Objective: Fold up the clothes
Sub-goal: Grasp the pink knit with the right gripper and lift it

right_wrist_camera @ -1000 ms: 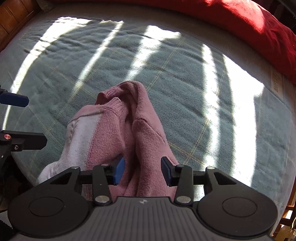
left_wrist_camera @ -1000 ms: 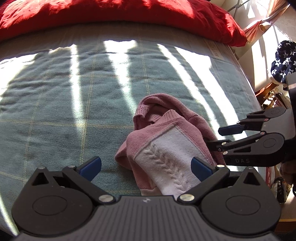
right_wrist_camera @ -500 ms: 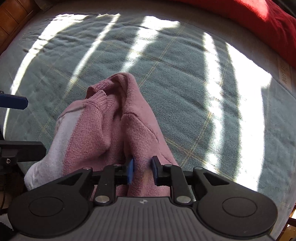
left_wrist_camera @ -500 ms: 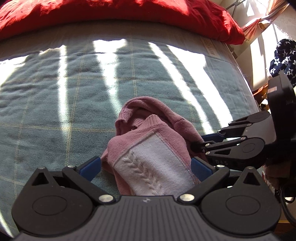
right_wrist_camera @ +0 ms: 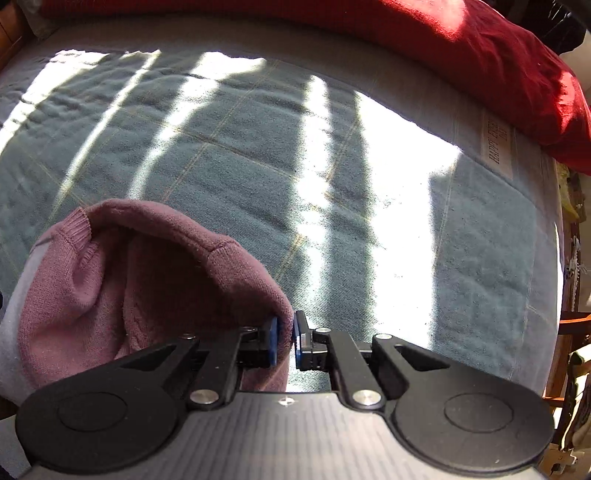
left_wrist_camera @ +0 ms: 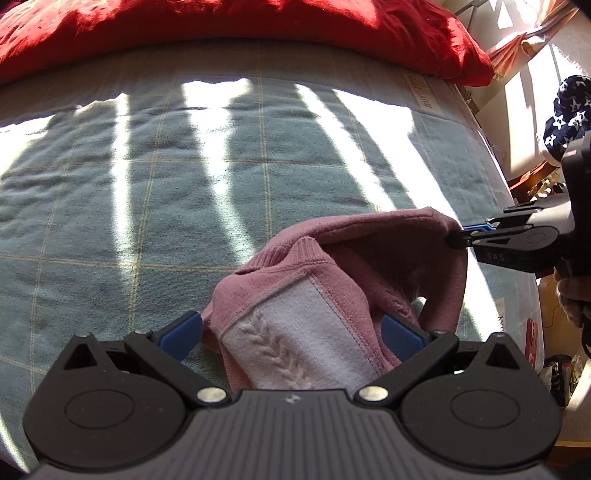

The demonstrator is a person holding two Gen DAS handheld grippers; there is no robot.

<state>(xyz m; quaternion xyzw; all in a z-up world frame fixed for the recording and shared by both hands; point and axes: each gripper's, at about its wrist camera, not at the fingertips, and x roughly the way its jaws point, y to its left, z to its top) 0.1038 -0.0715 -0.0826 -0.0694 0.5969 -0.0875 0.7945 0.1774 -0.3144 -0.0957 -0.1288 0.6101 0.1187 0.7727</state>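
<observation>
We have the pink knitted sweater with its white cable-stitched front panel [left_wrist_camera: 303,332] bunched on the grey-green checked blanket of the bed [left_wrist_camera: 184,206], close to the bed's near edge. Our right gripper [right_wrist_camera: 285,338] has its jaws pressed together on a fold of the sweater's pink edge, holding that fold up off the blanket so the knit hangs in an open arch. Our left gripper [left_wrist_camera: 291,330] has its jaws spread wide, one blue pad on either side of the white panel, closed on nothing. We judge that we are opening the garment out, one hold made and a second wanted; the sweater is crumpled, not folded. The next move calls for the left jaws to close on an edge of the sweater opposite the right gripper's hold, so the two can draw it flat. Room is generous: beyond the sweater the blanket runs bare and sunlit all the way to the long red cushion [left_wrist_camera: 236,33] at the far side of the bed. To the right of the sweater the bed's edge is near, with furniture and a navy star-patterned cloth [left_wrist_camera: 567,110] past it, so spreading is safer away from that side.
</observation>
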